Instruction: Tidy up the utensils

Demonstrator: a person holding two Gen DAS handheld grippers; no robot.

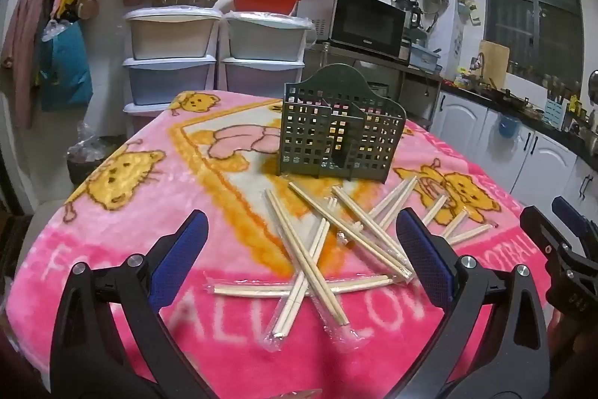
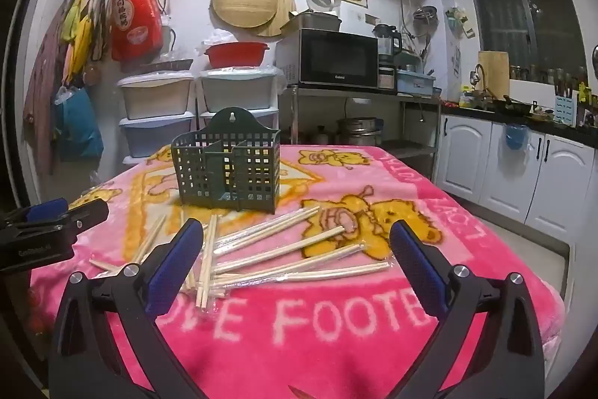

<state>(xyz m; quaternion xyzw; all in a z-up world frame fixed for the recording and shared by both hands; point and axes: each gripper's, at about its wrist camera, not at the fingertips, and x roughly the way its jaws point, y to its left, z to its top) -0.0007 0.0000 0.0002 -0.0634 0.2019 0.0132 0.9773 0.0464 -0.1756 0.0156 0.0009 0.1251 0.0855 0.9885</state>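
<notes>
**Colours on and around the pink blanket**

A bright pink blanket [image 2: 336, 343] is showing yellow-orange bears and white letters. On it, a dark green holder [image 2: 226, 171] is displaying a grid of square holes. Just in front of the holder, pale wooden chopsticks [image 2: 284, 249] are lying in clear wrappers. Both grippers are wearing blue pads [image 1: 422, 249] on black frames. Behind the blanket, a red bowl [image 2: 236, 54] is sitting above white drawers [image 2: 157, 103].

Dim indoor light, fisheye-warped edges.
</notes>
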